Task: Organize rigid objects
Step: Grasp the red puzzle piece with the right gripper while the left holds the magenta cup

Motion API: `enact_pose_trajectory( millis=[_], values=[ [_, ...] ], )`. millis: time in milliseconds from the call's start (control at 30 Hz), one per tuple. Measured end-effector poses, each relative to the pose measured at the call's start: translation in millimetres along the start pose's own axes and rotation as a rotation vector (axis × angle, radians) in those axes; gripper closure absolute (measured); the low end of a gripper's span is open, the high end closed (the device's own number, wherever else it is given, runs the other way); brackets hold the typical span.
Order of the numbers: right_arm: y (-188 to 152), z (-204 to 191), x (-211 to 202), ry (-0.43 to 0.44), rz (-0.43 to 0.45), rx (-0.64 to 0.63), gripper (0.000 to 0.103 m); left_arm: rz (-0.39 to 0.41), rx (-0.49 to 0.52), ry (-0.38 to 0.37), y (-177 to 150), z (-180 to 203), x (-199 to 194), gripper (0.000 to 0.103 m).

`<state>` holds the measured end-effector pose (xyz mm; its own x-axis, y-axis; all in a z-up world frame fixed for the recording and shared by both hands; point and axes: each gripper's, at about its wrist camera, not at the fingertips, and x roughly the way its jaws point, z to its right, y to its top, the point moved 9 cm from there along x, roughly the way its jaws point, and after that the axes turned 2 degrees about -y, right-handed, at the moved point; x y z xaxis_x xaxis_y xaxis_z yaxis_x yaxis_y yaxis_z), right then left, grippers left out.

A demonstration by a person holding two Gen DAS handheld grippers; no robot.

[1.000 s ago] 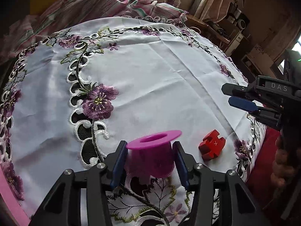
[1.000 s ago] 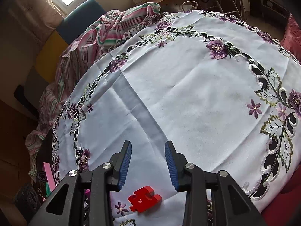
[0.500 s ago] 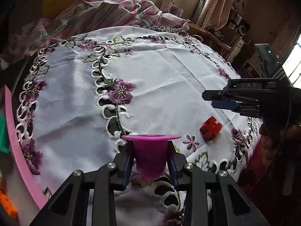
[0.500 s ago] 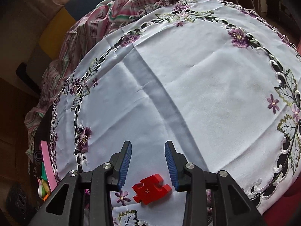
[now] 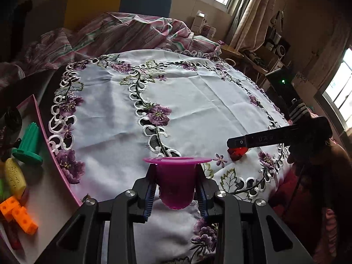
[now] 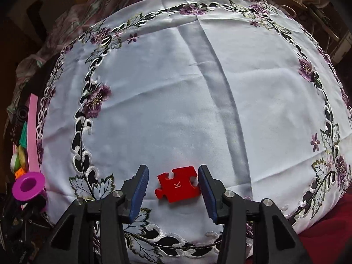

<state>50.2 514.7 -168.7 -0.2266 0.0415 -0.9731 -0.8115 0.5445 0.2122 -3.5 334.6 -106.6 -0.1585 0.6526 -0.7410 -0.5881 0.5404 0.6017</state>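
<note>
The left gripper [image 5: 176, 189] has lifted the purple cup [image 5: 176, 182] off the table, its jaws pressing closer on it. The right gripper [image 6: 173, 187] has come down over the red puzzle piece [image 6: 177, 187]; its jaws have just been opening, and the piece now lies between them.

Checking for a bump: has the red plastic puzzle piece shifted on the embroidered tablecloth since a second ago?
No. The red puzzle piece stays beside the same small purple flower; only the right gripper has closed in, jaws opening.
</note>
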Motion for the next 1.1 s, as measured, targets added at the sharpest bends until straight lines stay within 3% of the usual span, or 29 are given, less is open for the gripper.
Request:
enact_pose_trajectory(
  millis=[200, 267, 367, 567, 700, 867, 1100],
  values=[
    [-6, -8, 10, -0.087, -0.051, -0.118, 0.047, 0.022, -0.016, -0.003, -2, -6, -15, 0.070],
    [-12, -9, 15, -0.119, -0.079, -0.157, 0.056, 0.032, -0.020, -0.001, -3, -9, -20, 0.070],
    [-8, -15, 9, -0.118, -0.036, -0.161, 0.056, 0.050, -0.023, 0.012, -3, -14, -28, 0.070],
    [12, -51, -5, 0.030, 0.117, -0.126, 0.056, 0.085, -0.056, 0.070, -5, -34, -47, 0.070],
    [27, -81, -2, 0.082, 0.202, -0.123, 0.056, 0.108, -0.099, 0.126, -8, -55, -62, 0.070],
    [35, -96, 25, 0.023, 0.200, -0.168, 0.056, 0.144, -0.135, 0.217, -14, -82, -86, 0.070],
    [27, -105, 26, -0.018, 0.217, -0.250, 0.056, 0.159, -0.173, 0.298, -28, -107, -105, 0.070]
  ],
)
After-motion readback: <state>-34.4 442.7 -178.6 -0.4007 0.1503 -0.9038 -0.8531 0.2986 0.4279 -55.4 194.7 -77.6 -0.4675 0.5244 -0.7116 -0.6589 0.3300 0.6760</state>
